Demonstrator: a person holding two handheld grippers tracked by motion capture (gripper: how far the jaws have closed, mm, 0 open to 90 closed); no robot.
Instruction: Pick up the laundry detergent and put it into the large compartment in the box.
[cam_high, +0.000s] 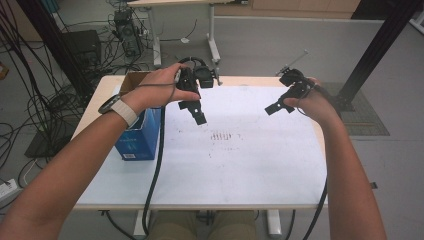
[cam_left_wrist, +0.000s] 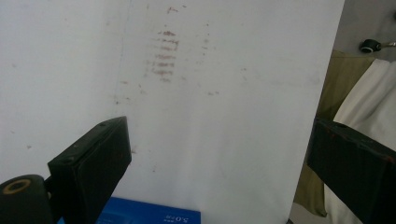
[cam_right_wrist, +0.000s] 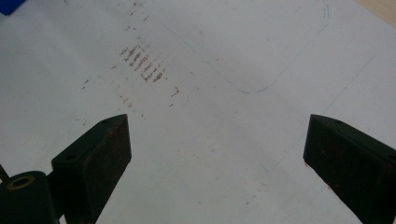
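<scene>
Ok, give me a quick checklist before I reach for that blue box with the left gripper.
1. Left gripper open: ok, fingers wide apart.
2. Left gripper empty: ok.
3. Right gripper open and empty: ok.
4. Blue box within reach: ok, it stands at the table's left edge, beside the left forearm.
5. Box top open: ok, brown flaps up.
6. Box contents: cannot tell.

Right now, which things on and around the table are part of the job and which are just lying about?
Part of the job:
left hand-held gripper, open above the white table
right hand-held gripper, open
blue box by the left forearm

Just lying about:
reddish smudges on the tabletop
cables on the floor
</scene>
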